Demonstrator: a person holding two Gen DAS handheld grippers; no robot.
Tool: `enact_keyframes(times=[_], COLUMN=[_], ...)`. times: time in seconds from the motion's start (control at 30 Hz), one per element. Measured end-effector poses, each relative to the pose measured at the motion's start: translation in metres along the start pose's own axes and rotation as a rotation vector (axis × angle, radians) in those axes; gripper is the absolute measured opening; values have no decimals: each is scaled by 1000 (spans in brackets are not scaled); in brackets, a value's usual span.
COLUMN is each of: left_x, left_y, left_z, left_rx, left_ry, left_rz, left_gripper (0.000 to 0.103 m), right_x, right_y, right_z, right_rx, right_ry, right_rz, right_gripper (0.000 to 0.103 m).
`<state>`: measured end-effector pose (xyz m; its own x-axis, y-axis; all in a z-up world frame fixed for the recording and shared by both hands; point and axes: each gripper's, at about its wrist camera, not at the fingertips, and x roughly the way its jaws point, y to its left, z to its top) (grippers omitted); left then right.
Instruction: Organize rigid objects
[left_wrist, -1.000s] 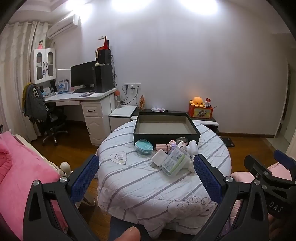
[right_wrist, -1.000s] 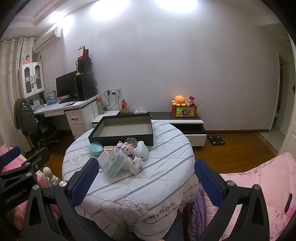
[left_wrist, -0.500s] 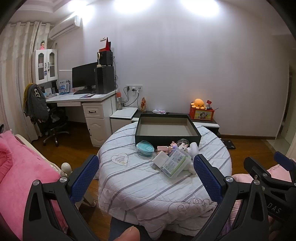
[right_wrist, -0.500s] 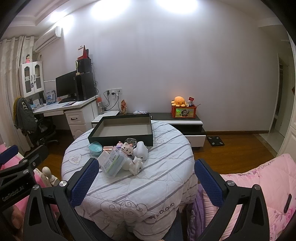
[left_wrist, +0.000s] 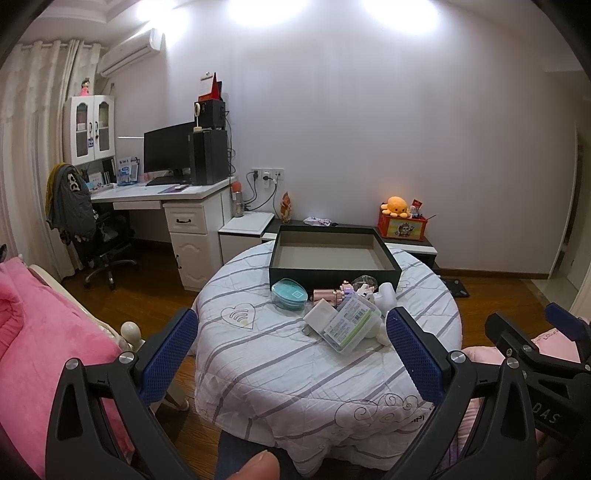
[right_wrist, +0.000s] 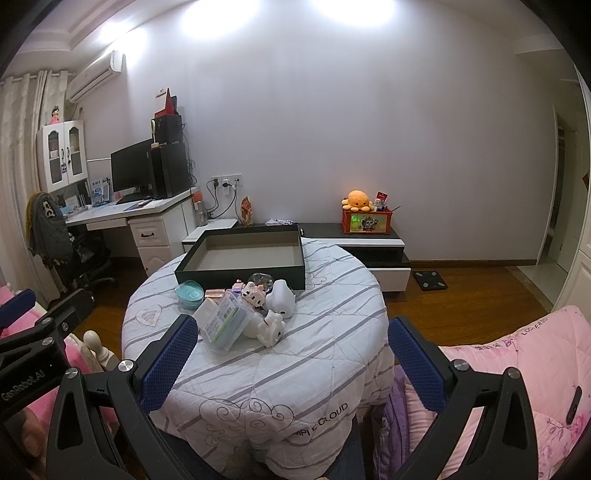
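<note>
Left gripper and right gripper: jaws wide apart, holding nothing, short of object pile beside black tray.

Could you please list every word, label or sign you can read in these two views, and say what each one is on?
"GenRobot.AI": left claw's body.
"DAS", cut off: right claw's body.
"CLOUD": tablecloth hem; letters before it unclear.
"LOVERS", partly legible: pink quilt.
Wifi-style sign: heart patch.
Clear case label: too small to read.
</note>
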<state>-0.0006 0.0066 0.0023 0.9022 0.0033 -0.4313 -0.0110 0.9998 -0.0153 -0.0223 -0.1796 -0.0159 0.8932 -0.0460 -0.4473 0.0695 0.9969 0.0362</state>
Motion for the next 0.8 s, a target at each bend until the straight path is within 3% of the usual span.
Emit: enact_keyframes(times=[0.8], left_x=[-2], left_y=[0], left_z=[0], left_rx=[-4], left_ry=[-8], left_rz=[5], left_gripper=[103], right_x=[1], right_y=[-2], right_z=[-1], right_rx=[1], right_ry=[-5], right_rz=[-5], right_gripper=[103])
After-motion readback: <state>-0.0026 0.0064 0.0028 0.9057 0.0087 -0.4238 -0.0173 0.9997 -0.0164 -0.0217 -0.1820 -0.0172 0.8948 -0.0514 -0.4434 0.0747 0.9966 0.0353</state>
